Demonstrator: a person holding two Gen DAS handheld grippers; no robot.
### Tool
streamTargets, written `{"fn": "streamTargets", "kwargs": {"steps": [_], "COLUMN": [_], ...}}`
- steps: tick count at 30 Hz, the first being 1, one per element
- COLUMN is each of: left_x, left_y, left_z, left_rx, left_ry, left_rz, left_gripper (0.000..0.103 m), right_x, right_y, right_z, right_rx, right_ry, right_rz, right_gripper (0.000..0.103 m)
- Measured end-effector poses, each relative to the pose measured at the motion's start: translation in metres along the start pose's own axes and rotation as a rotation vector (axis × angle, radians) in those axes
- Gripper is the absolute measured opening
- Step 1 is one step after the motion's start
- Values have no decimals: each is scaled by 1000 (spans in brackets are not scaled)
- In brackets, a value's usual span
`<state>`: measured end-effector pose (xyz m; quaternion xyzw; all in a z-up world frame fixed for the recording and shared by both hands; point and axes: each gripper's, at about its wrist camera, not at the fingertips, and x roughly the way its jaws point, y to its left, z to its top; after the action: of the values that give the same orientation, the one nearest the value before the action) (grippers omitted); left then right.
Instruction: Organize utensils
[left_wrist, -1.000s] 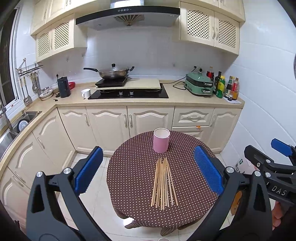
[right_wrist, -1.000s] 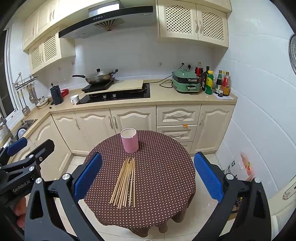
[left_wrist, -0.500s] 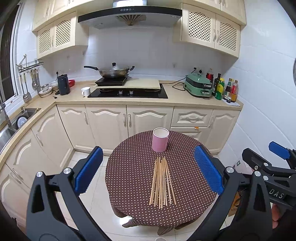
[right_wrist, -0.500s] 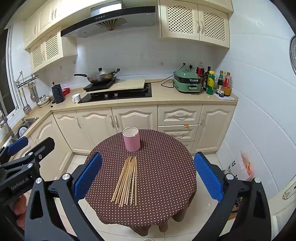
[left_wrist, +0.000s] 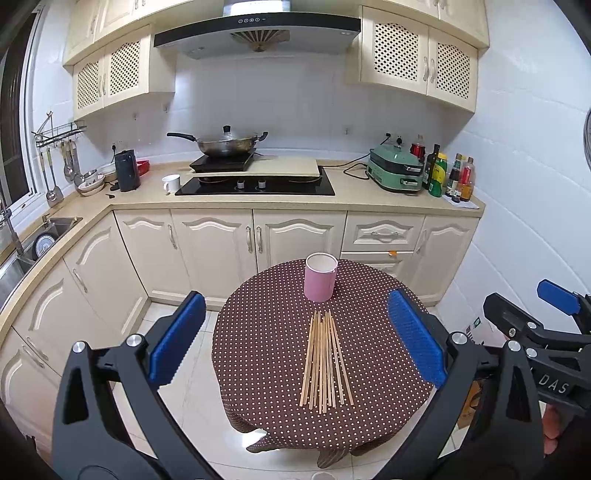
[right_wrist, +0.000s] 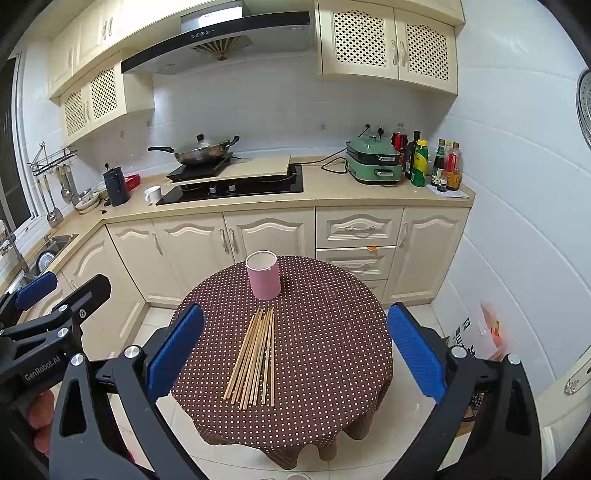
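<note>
While both hover above the bench (left_wrist: 258, 354), the left tool (left_wrist: 295, 339) and right tool (right_wrist: 295, 343) gape wide, empty. Chopsticks (left_wrist: 325, 365) lie at 6 o'clock of the pink cup (left_wrist: 320, 277).

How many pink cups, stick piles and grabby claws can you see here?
Pink cup: 1
Pile of wooden sticks: 1 (too overlapped to count singly)
Grippers: 2, left gripper and right gripper
Total: 4
</note>
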<state>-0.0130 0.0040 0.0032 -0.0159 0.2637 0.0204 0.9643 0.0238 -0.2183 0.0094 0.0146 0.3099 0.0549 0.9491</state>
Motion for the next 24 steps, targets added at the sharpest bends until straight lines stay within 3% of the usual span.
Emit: {"fn": "streamTargets", "kwargs": {"steps": [24], "left_x": [12], "left_y": [-12], "left_z": [-8], "left_rx": [16], "left_ry": [75], "left_rz": [20], "left_gripper": [97], "right_x": [13], "right_y": [-12], "right_z": [-8], "right_rx": [15], "right_ry": [81], "right_rz": [24], "right_gripper": [96]}}
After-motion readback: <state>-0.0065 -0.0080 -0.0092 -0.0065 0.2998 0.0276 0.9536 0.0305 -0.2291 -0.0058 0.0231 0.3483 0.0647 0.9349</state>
